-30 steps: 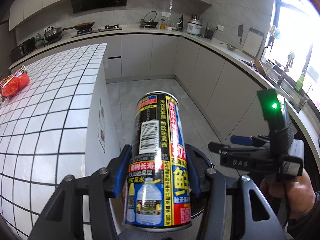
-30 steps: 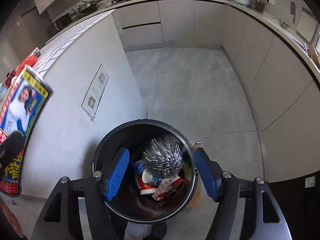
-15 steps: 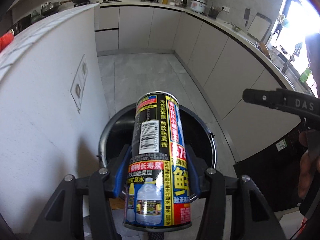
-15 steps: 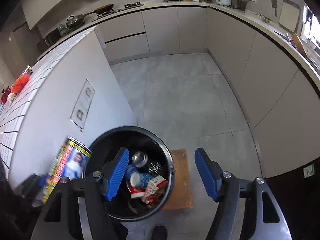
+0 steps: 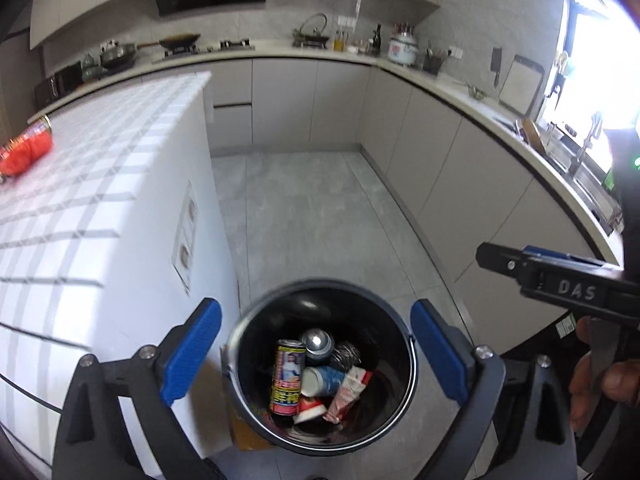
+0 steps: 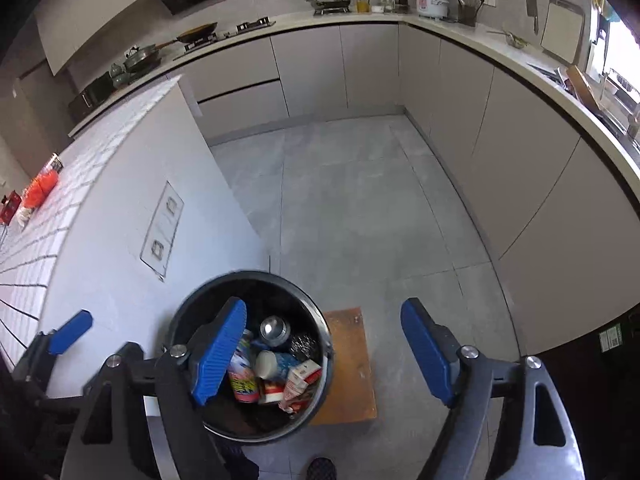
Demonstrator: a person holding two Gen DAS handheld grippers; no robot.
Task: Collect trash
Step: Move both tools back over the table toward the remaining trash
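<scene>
Your left gripper [image 5: 316, 354] is released: its jaws have just been opening, blue pads spread wide with nothing between them, hanging over the bin [image 5: 404, 408]. The can [image 5: 286, 376] now sits inside the bin, standing tilted near the bin's left wall, label facing up. Beside it in the bin: a paper cup [image 5: 322, 380] lying on its side touching the can, a crumpled red and white carton [image 5: 348, 392] at the cup's right, a metal can [image 5: 318, 342] with its shiny end up toward the far wall, and a silvery scrubber [image 5: 347, 354] just beside that.

Your right gripper [image 6: 324, 350] is released too: jaws have just been opening, nothing between the pads. Its left pad overlaps the bin's near-left rim in the right wrist view, its right pad sits over the floor [image 6: 360, 200]. From there the bin [image 6: 326, 364] shows the same trash, the can [image 6: 242, 380] partly hidden behind the pad.

The bin stands on the floor touching the end wall of the tiled island [image 5: 100, 200]. A brown board [image 6: 352, 364] lies on the floor just right of the bin. A red bag [image 5: 26, 150] lies near the island's far left edge. Your hand [image 5: 600, 380] shows at the right edge of the left wrist view, holding the right gripper's handle.
</scene>
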